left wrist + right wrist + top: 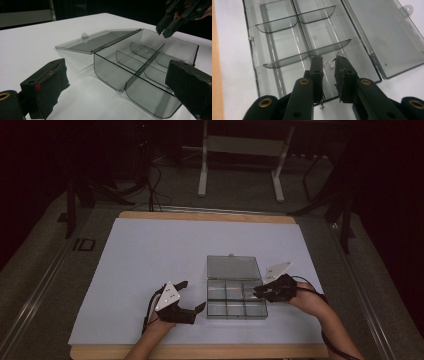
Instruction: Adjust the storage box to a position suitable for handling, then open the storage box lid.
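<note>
dim room, white worktop (150, 255). the clear box (235, 300) sits open near its front right, lid (233, 267) flat behind, with small earrings (329, 65) lying in one rear compartment. right gripper (329, 62) hovers over them, fingers narrow and empty; left gripper (192, 297) waits wide beside. closing looks left.

Wooden table (200, 351) — white sheet (150, 255) — clear compartment box (235, 292) on it.

Black two-jaw tongs (192, 297) with brass-ringed screw holes, worn dark pads, white three-cornered plates, trailing cables.
</note>
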Tool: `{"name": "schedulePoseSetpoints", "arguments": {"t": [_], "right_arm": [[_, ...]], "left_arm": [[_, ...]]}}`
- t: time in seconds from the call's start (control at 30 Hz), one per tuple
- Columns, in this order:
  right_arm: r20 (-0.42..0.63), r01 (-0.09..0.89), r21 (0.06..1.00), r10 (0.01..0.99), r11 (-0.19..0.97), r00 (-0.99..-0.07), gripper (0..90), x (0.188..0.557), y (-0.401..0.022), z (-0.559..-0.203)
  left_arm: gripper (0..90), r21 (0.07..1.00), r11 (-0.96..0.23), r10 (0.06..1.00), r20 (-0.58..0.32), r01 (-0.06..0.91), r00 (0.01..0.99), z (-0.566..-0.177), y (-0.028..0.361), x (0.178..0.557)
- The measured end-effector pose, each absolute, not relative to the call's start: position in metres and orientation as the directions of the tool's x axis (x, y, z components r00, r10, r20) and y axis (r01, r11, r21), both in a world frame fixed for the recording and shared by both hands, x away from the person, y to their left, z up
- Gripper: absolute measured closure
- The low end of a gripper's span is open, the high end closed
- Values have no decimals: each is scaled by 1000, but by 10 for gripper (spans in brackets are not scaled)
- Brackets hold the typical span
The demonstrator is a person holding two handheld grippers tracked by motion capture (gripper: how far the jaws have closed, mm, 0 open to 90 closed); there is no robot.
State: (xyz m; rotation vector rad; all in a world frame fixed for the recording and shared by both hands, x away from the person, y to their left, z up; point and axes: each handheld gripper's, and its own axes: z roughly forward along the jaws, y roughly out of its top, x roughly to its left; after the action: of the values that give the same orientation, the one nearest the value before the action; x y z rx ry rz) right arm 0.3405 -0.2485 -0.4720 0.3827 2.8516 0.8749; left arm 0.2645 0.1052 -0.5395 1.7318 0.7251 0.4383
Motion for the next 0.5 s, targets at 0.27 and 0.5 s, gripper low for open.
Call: {"name": "schedulePoseSetpoints", "arguments": {"t": [0.27, 0.5], "right_arm": [[-36, 289, 573, 376, 767, -926, 694, 339, -261, -463], [-25, 323, 594, 418, 737, -908, 623, 335, -269, -462]], "left_arm": [[43, 956, -154, 670, -84, 248, 738, -539, 106, 265], [38, 953, -164, 681, -79, 256, 728, -539, 104, 265]]}}
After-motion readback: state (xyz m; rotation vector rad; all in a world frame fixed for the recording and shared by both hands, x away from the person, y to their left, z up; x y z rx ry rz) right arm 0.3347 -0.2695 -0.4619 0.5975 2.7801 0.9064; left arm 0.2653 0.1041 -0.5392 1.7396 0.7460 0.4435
